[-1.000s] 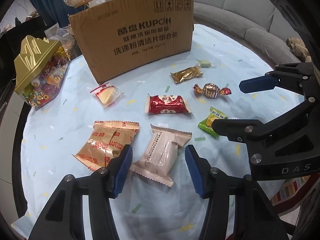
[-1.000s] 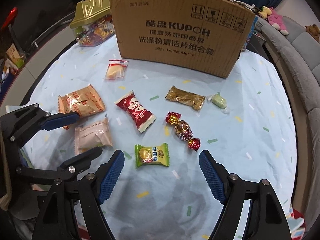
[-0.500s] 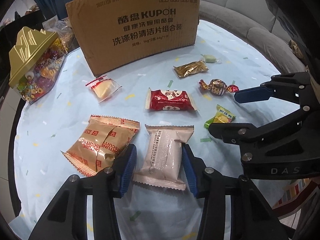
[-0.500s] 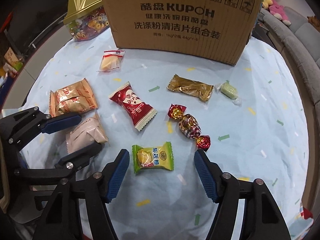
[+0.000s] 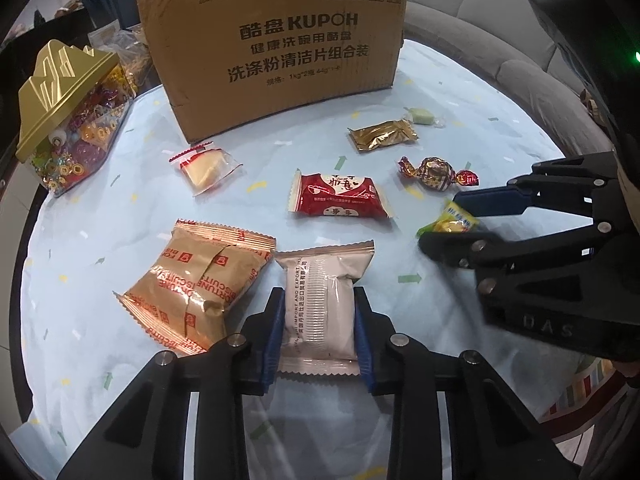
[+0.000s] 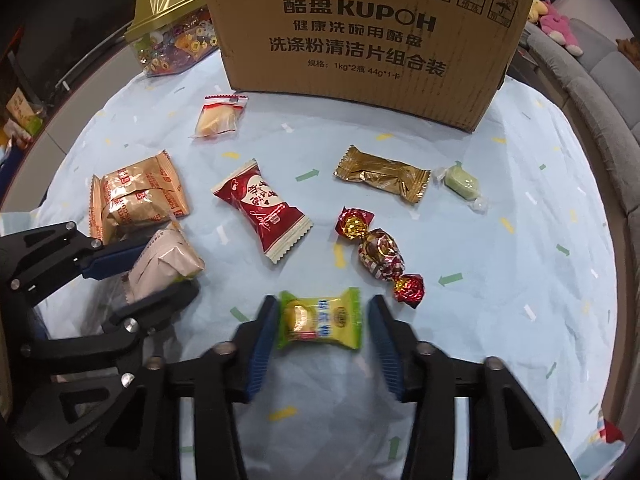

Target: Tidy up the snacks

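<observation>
Snacks lying scattered below the cardboard box (image 6: pixel 360 36). My left gripper (image 5: pixel 318 330) is closing, pads touching the white packet (image 5: pixel 320 304) at six o'clock; right gripper (image 6: pixel 322 330) closing around the green candy (image 6: pixel 320 320), gaps showing. Slick wrappers risk squirting out.

The near end of the white packet (image 5: pixel 320 304) is hidden between the jaws of the left gripper (image 5: pixel 319 334), and the small print along its side is too fine to read. In the right wrist view this packet (image 6: pixel 166 264) is blurred, and half lies behind a blue finger (image 6: pixel 112 260). In the left wrist view the green packet (image 5: pixel 454 222) shows only one corner between the jaws of the right gripper (image 5: pixel 448 220). Beyond both jaws, the top of the cardboard box (image 6: pixel 368 36) is cut by the frame edge. The contents of the gold-lidded candy box (image 5: pixel 68 120) are too small to tell apart.
</observation>
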A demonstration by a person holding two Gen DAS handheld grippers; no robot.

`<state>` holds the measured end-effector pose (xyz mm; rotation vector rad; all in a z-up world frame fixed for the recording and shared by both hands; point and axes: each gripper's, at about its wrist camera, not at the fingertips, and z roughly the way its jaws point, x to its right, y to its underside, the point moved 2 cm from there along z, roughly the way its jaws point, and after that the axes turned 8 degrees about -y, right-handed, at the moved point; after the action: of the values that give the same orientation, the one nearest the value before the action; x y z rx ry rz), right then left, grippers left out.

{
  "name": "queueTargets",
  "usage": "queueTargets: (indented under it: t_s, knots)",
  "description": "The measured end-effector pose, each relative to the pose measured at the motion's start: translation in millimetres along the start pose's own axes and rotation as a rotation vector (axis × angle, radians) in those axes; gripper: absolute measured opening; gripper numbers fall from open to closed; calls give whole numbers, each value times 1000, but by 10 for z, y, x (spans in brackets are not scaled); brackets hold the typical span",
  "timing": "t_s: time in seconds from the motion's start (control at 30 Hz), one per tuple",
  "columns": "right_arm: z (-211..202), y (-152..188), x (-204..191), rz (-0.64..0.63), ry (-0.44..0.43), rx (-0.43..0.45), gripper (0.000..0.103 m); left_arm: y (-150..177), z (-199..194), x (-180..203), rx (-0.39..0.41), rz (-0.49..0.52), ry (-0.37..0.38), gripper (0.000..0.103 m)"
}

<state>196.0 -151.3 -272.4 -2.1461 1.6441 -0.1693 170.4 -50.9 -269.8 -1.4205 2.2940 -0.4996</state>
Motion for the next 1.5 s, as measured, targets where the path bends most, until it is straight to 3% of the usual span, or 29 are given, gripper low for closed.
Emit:
queueTargets:
  t_s: [0.23,1.1,1.5]
  knots:
    - [-27,22,-20,-3,-20,-3,30,-19,-41,-15,1,-15,-10,31]
    - [-553,-21,-36,1,19,82,30,-158,-469,5,35,-58,-76,31]
    - [-847,-134,-26,11,31,131,30,-378,-722,-84,48,-126,-102,31]
